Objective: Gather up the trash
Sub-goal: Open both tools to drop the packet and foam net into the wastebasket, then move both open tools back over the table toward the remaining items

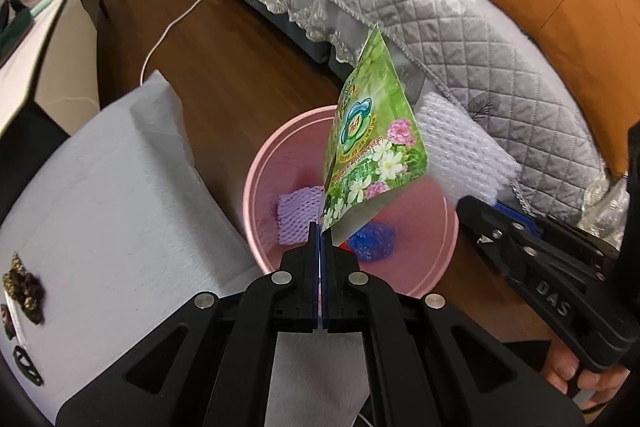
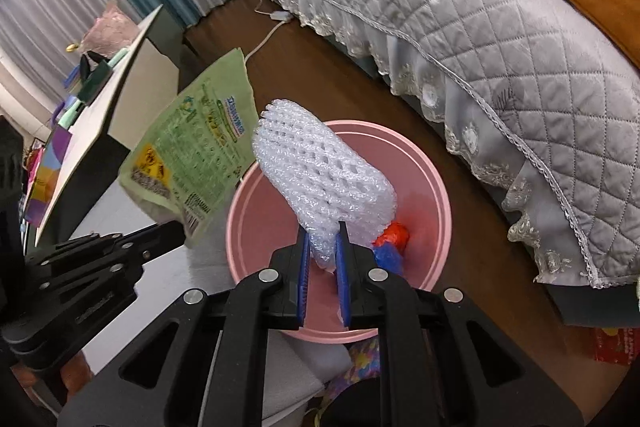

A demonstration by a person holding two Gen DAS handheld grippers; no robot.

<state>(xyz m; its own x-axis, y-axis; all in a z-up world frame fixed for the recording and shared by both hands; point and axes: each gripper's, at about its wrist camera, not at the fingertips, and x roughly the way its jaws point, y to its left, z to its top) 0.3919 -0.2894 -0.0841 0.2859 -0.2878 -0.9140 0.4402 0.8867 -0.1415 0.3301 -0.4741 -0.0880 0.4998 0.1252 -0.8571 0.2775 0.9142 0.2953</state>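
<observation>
Both grippers are full, and both hang over the same pink bin point(image 1: 256, 187).

Left gripper point(image 1: 320, 227) first. Its jaws are squeezed tight together, with only a thin corner of the green packet point(image 1: 372, 131) pinched between them. The packet stands up and away from the fingertips, leaning a little to the right, so its long side runs from the tips out over the bin. The pinched corner sits just inside the near rim of the bin.

Right gripper point(image 2: 323, 247) next. Its jaws are a small way apart, because a soft white foam net point(image 2: 320, 171) is squashed between the blue pads point(image 2: 305, 259). No earlier picture shows whether they are moving. The net sticks up and leans to the left, long like a little pillow. Its pinched end is over the inside of the bin, near the middle.

Seen from the left wrist, the right gripper comes in from the right side, and the two pieces of trash are just beside each other above the bin. I cannot tell if they touch.

Down below, the bin stands on the brown floor point(image 1: 224, 75) between a pale cushion point(image 1: 120, 187) and the grey sofa cover point(image 1: 440, 11). A purple foam net point(image 1: 298, 215) and a blue and red wrapper point(image 2: 390, 247) already lie at the bottom.

I think the next move is simply to let go. Both things are above the opening, so they should fall straight in. The tall packet leans toward the far rim and might tip out that way.
</observation>
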